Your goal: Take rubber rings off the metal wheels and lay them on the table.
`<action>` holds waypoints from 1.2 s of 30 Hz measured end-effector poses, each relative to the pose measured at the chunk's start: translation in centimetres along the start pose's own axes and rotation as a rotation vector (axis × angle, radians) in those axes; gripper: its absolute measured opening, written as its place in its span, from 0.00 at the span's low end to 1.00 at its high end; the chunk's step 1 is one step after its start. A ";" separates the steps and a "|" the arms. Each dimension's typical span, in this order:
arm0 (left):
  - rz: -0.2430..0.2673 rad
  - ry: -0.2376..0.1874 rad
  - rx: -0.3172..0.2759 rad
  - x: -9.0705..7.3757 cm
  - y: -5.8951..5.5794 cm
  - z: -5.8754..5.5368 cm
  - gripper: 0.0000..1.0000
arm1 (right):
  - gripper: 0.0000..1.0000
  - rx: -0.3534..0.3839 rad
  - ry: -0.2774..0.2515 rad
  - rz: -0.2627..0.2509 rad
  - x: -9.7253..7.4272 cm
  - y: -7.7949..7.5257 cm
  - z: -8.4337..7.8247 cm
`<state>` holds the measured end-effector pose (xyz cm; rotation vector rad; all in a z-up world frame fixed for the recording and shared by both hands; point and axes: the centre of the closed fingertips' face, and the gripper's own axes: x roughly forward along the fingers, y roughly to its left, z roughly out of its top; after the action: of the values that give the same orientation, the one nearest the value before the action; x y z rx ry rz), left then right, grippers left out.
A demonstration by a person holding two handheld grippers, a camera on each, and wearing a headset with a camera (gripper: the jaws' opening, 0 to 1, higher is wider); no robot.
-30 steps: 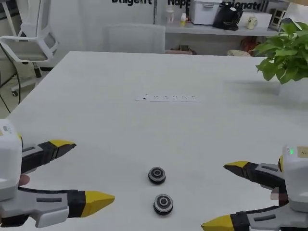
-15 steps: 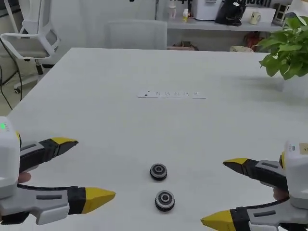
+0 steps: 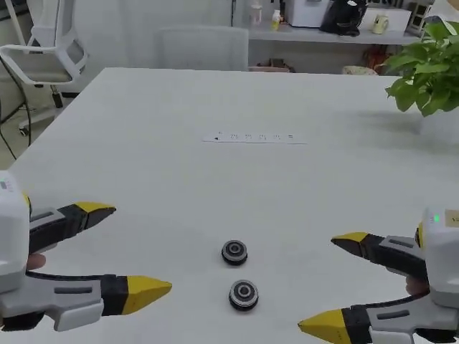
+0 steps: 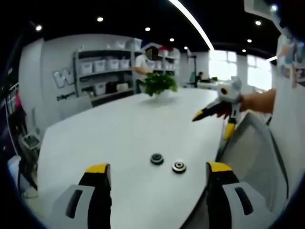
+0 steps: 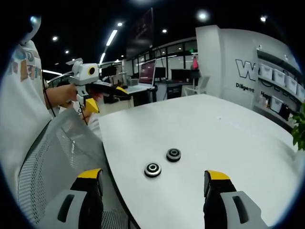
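Midway between both grippers, two wheels

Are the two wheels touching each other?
No, the far wheel and the near wheel lie apart, with bare table between them.

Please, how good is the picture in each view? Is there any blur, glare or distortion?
Head view: sharp, even light, with only soft shadows under the nearer wheel and the farther wheel. Left gripper view: the fisheye bends the table edge, and the windows are washed out. Right gripper view: same bending, slightly soft, with bright ceiling lamps.
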<state>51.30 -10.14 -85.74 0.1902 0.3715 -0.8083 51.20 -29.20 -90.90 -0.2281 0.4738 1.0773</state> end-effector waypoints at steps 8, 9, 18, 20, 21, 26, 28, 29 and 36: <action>-0.010 0.001 0.002 0.4 -0.1 -0.1 0.83 | 0.87 -0.006 0.007 -0.004 -0.1 0.0 -0.1; -0.011 0.000 0.004 0.4 -0.2 -0.1 0.83 | 0.87 -0.007 0.007 -0.004 -0.1 0.0 -0.1; -0.017 0.010 0.016 0.5 -0.4 -0.5 0.83 | 0.87 -0.014 -0.004 -0.010 0.0 0.0 0.0; -0.019 0.015 0.016 0.6 -0.5 -0.7 0.83 | 0.86 -0.014 -0.005 -0.010 0.1 -0.1 -0.2; -0.019 0.016 0.016 0.6 -0.5 -0.7 0.83 | 0.86 -0.013 -0.005 -0.011 0.1 -0.1 -0.2; -0.022 0.017 0.019 0.9 -0.6 -0.8 0.83 | 0.85 -0.015 -0.010 -0.006 0.3 0.0 -0.2; -0.025 0.018 0.020 1.1 -0.7 -0.8 0.83 | 0.85 -0.016 -0.012 -0.003 0.5 0.0 -0.2; -0.027 0.019 0.021 1.2 -0.8 -0.8 0.83 | 0.84 -0.017 -0.012 -0.001 0.6 0.0 -0.2; -0.036 0.031 0.028 1.7 -0.8 -1.1 0.83 | 0.83 -0.021 -0.010 0.006 1.2 -0.1 -0.4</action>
<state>51.45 -11.47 -87.47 0.2228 0.3937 -0.8474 51.66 -28.41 -91.82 -0.2401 0.4545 1.0894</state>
